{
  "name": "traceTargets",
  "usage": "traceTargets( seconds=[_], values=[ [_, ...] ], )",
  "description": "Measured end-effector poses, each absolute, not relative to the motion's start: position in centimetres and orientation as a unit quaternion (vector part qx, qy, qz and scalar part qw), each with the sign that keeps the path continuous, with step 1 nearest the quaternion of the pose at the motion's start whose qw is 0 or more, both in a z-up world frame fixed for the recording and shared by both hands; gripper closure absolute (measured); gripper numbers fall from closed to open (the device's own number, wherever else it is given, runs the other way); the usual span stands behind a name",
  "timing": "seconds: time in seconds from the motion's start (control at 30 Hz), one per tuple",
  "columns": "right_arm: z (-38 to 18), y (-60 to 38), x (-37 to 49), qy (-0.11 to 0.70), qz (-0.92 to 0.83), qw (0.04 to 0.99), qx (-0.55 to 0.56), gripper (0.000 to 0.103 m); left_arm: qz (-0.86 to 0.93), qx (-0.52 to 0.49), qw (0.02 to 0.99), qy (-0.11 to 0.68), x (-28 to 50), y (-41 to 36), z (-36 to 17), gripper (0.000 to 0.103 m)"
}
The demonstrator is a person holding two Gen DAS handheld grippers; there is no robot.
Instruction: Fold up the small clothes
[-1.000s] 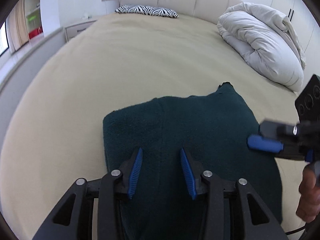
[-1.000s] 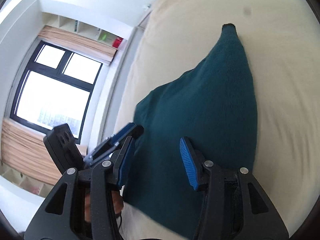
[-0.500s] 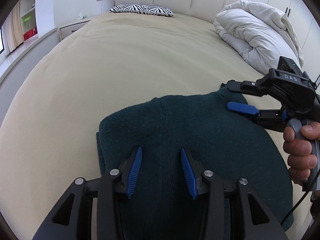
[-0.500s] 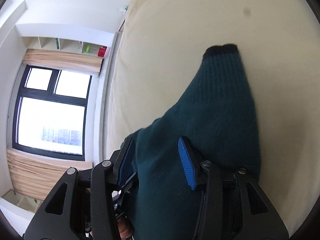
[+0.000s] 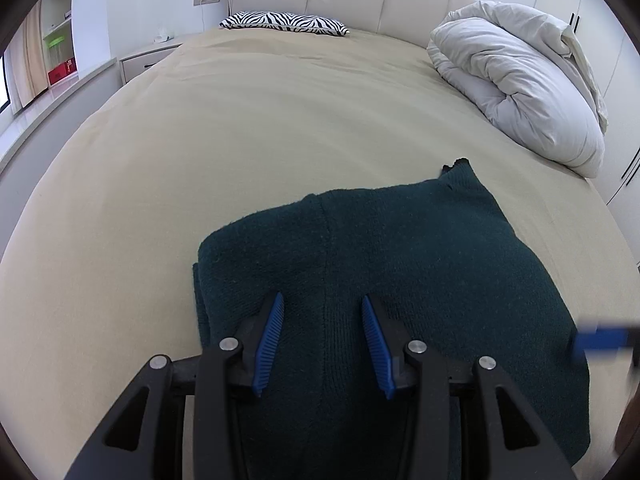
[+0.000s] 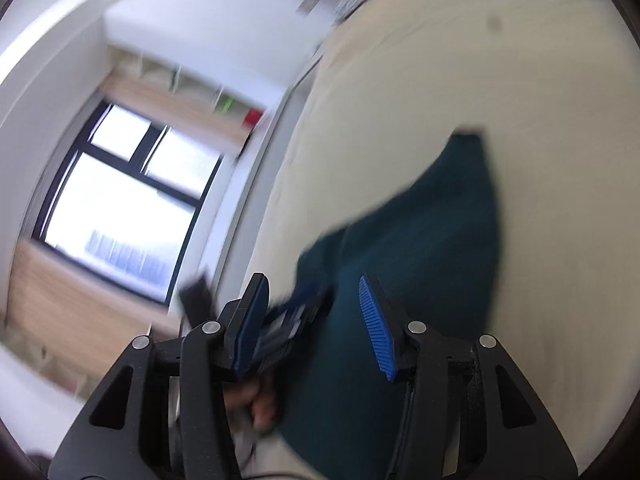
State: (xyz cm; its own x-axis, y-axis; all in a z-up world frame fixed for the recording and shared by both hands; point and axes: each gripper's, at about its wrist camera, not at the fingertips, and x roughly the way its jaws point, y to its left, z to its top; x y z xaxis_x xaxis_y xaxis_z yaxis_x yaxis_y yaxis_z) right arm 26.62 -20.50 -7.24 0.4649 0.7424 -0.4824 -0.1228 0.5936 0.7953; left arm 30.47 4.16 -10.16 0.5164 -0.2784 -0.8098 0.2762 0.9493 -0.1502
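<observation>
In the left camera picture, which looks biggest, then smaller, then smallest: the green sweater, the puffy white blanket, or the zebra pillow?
1. Green sweater: fills the most picture, but it is nearest the camera.
2. White blanket.
3. Zebra pillow: looks tiny, but it is farthest away, so its real size is unsure.

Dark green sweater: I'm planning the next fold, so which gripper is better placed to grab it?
Left. The left gripper hangs open directly over the dark green sweater, camera steady. The right gripper, also open, is motion-blurred at its edge.
</observation>
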Motion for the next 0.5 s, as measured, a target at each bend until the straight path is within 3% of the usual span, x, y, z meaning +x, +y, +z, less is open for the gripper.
traceTargets(
  seconds=[0.17, 0.4, 0.5],
  values=[
    [-10.8, -16.6, 21.4, 0.503, 0.318, 0.747, 0.297, 0.057, -0.16, 0.006, 0.871, 0.464, 30.3, 4.1, -10.2, 0.058],
    [-13.3, -19.6, 15.1, 0.51, 0.321, 0.726, 0.331, 0.057, -0.163, -0.002, 0.873, 0.459, 30.3, 4.4, -10.2, 0.058],
    [-13.4, -21.0, 11.7, 0.51, 0.309, 0.733, 0.328, 0.057, -0.177, -0.051, 0.87, 0.457, 29.8, 6.1, -9.1, 0.059]
  ],
)
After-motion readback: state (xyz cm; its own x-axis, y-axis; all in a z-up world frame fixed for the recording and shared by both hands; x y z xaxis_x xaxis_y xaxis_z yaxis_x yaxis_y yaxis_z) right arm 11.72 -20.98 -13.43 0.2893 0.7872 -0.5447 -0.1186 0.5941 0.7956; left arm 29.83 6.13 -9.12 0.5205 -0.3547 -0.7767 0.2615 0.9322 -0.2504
